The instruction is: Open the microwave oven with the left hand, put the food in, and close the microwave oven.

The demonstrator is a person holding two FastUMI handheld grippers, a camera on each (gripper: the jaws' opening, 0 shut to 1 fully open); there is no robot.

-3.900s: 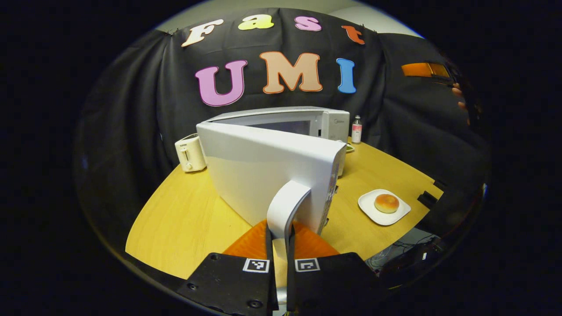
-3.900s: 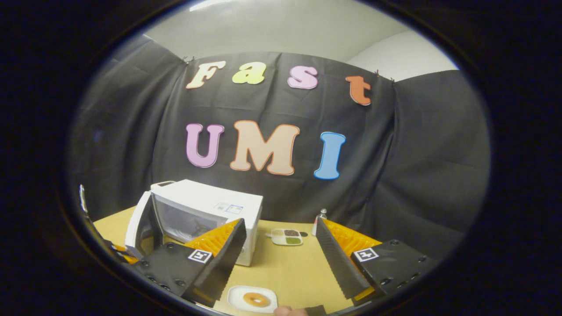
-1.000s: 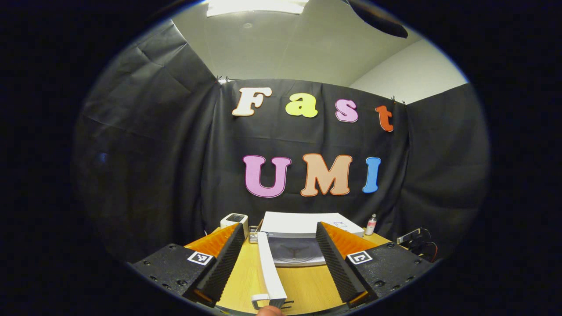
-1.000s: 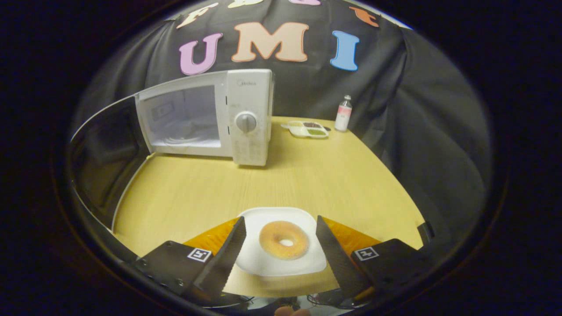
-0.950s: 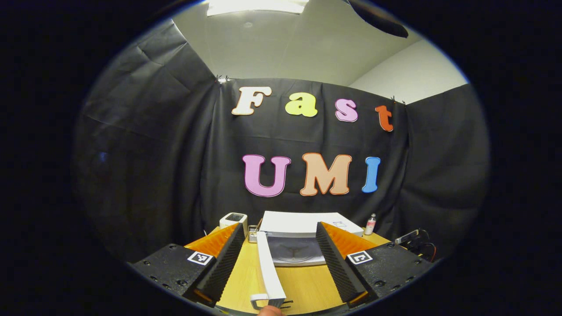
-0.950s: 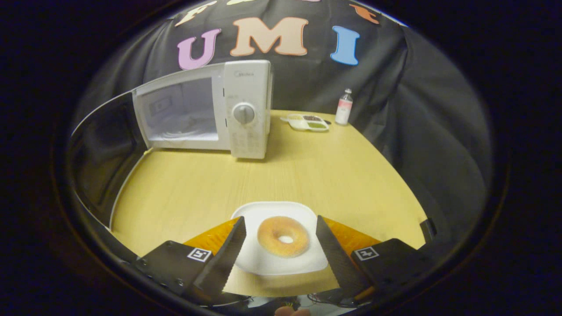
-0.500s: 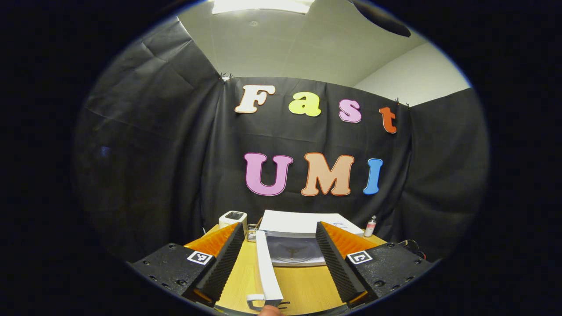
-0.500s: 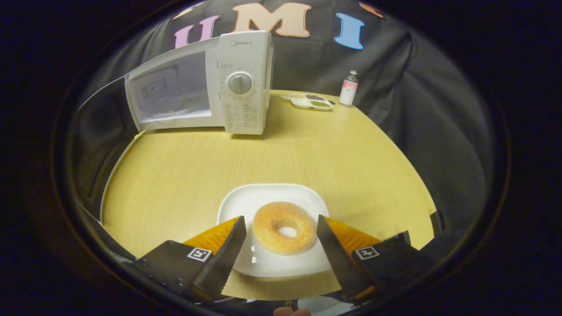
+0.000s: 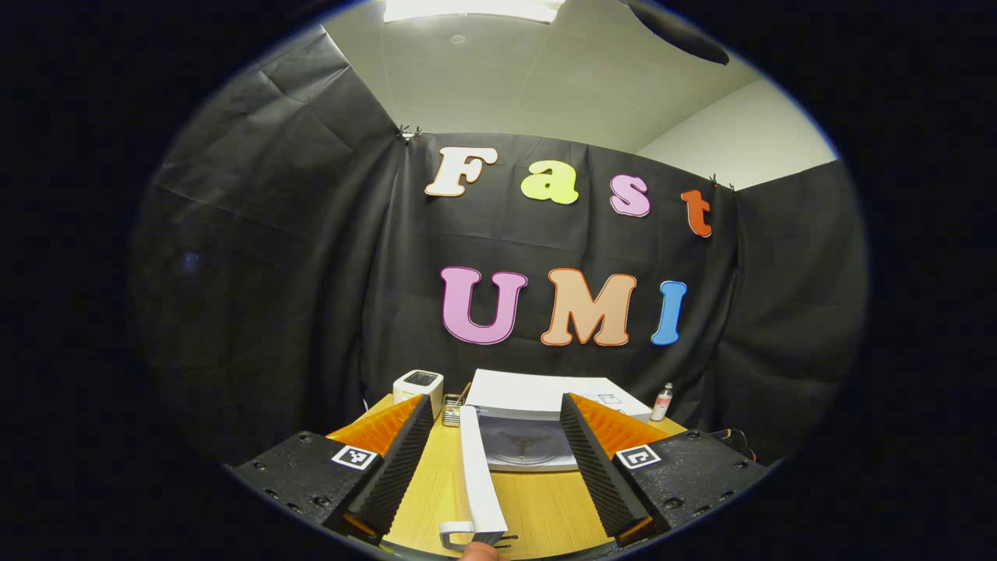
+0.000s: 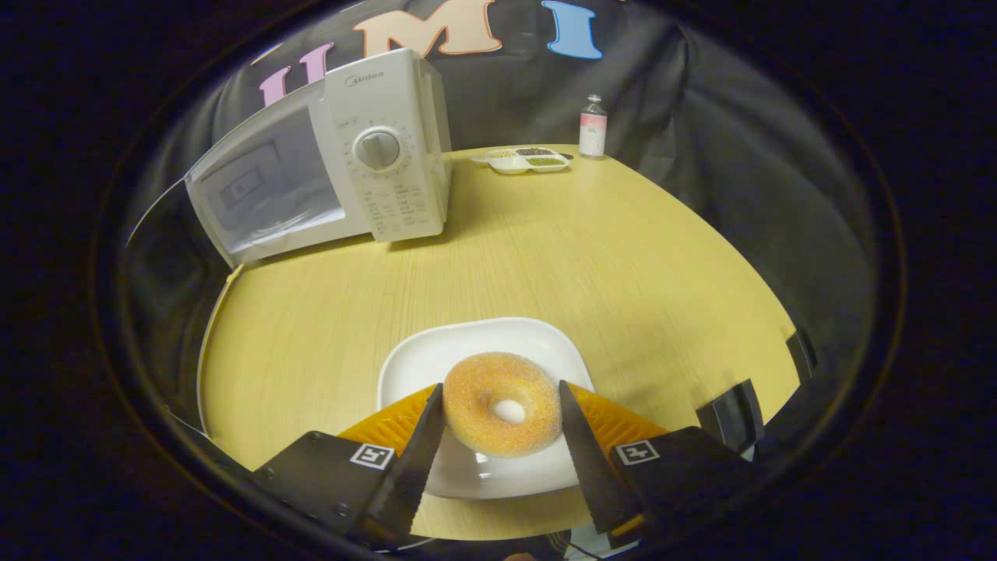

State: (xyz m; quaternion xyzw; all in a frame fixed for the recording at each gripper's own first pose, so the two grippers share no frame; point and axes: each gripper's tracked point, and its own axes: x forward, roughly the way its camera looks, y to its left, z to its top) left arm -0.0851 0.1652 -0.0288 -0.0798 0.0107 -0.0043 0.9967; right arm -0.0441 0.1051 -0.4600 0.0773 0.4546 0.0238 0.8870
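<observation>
Right gripper [image 10: 498, 432] has dropped over the plate [image 10: 436, 354] in the last second, and its spread fingers now flank the doughnut [image 10: 502, 413] without clearly pressing it, so the pickup looks imminent. Ahead and to its left, the microwave [image 10: 389, 179] stands open across bare table [image 10: 584, 257]. Beyond lie a snack tray [image 10: 526, 160] and bottle [image 10: 592, 125]. Left gripper [image 9: 491, 460] hangs wide open and empty, with the swung-out door [image 9: 477, 475] between its fingers
</observation>
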